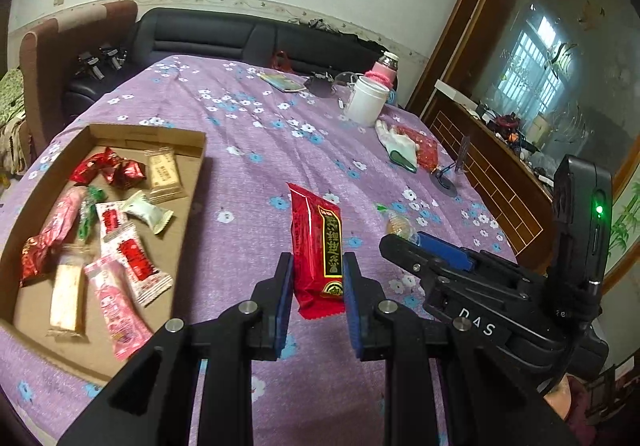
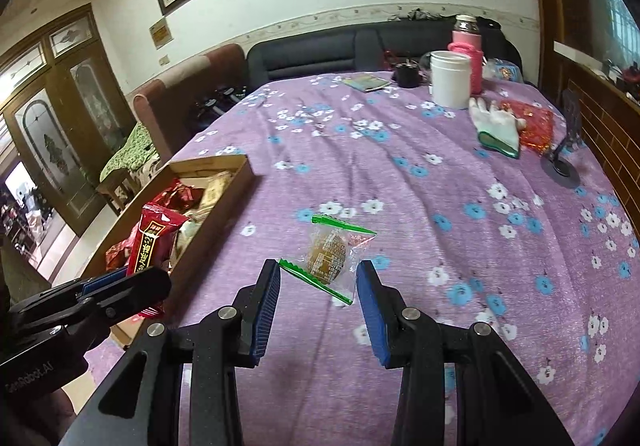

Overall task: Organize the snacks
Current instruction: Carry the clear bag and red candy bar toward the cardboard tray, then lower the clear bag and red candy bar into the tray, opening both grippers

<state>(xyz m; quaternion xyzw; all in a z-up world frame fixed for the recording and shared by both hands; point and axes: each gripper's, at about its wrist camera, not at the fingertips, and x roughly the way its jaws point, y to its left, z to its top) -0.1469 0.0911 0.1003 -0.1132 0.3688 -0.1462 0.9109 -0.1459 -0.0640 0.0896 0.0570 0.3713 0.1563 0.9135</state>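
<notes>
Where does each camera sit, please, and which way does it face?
Left wrist: on the left tongs, looking downward along them at the purple flowered tablecloth; they hold a red rectangular snack packet; the right tongs show.
Right wrist: on the right tongs, open before a clear green-edged wrapped sweet.
Shared: shallow brown cardboard tray, white plastic jar.

Purple tablecloth (image 2: 400,182) with white-blue flowers; red snack packet (image 1: 318,250); brown box (image 1: 192,182).
</notes>
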